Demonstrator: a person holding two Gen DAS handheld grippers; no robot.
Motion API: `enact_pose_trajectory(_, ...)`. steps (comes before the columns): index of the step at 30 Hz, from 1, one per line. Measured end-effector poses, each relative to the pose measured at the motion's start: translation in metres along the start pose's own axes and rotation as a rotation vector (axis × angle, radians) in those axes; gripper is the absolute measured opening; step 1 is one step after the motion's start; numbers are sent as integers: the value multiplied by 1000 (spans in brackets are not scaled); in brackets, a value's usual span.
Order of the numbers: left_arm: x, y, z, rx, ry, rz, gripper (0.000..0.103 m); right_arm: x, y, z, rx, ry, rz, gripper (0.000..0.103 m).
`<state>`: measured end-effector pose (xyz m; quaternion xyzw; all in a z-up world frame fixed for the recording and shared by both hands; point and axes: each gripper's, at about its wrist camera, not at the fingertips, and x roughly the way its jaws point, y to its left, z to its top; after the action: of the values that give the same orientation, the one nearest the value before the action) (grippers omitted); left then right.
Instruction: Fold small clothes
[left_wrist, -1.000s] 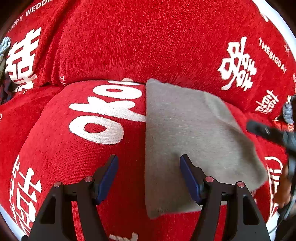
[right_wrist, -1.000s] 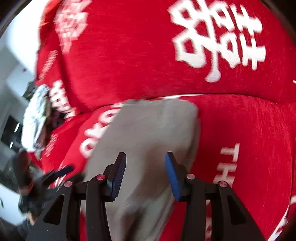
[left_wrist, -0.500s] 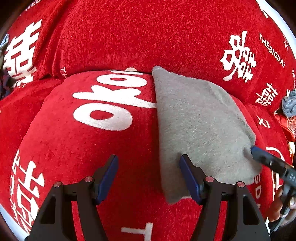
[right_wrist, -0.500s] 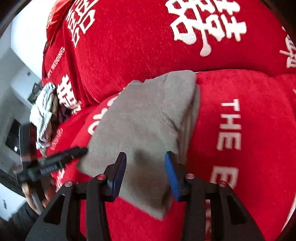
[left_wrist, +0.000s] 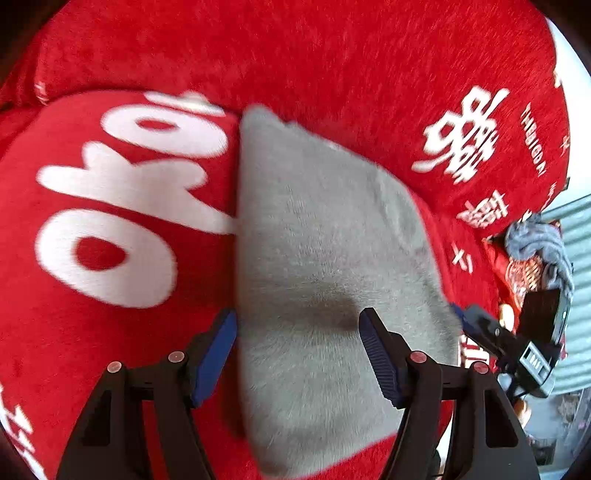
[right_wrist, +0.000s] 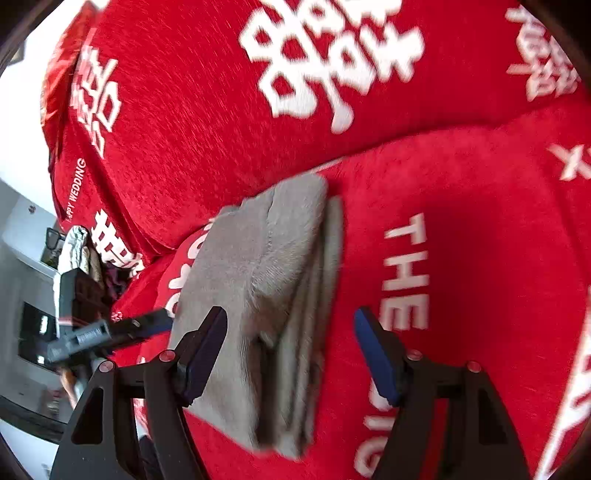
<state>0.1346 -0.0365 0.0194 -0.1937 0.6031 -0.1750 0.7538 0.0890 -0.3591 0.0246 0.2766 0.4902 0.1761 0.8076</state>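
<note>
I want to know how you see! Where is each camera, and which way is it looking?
Left wrist: sits on the left gripper, looks down at the grey cloth on the red cover; its two fingers show.
Right wrist: sits on the right gripper, jaws opening over the cloth's stacked edge; its fingers show.
Both share: cloth, cover, and each other's gripper.
</note>
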Motion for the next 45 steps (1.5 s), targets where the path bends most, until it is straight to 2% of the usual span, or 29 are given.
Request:
enact_pose_trajectory(3, 16, 4, 3, -34, 20, -40, 71, 37, -8, 2, 53, 93, 23, 75)
enact_pose_trajectory(4, 19, 7, 3, -49, 25, -66, 72, 47, -10, 1, 54, 102, 20, 74)
enact_pose_trajectory(5, 23, 8, 3, -54, 27, -85, 72, 46, -8, 0, 32, 60, 25, 74)
enact_pose_trajectory(6, 24, 8, 3, -49, 24, -89, 72, 50, -5, -1, 16, 59, 26, 72)
enact_pose_trajectory(7, 25, 5, 2, -28, 12, -83, 72, 54, -2, -1, 5, 70, 23, 58)
enact_pose_trajectory(8, 25, -1, 1, 5, -3, -66, 72, 58, 3, -2, -17, 75, 6, 52)
enact_pose_trajectory(9, 26, -4, 1, 25, -13, -50, 65, 58, 10, -3, -52, 67, -16, 50)
enact_pose_trajectory(11, 24, -15, -1, 72, -45, -15, 59, 58, 22, -5, -105, 54, -46, 41)
enact_pose_trajectory(14, 19, -25, -4, 118, -80, 30, 53, 55, 30, -7, -129, 31, -74, 37)
enact_pose_trajectory(19, 8, -42, -11, 204, -135, 111, 47, 50, 48, -10, -186, -7, -135, 35)
enact_pose_trajectory(23, -3, -55, -20, 258, -167, 147, 47, 40, 66, -13, -239, -36, -157, 34)
enact_pose_trajectory(35, -39, -74, -57, 311, -243, 173, 47, 6, 101, -43, -323, -97, -189, 34)
enact_pose_trajectory(45, -64, -72, -99, 328, -279, 181, 47, -19, 115, -81, -349, -116, -194, 34)
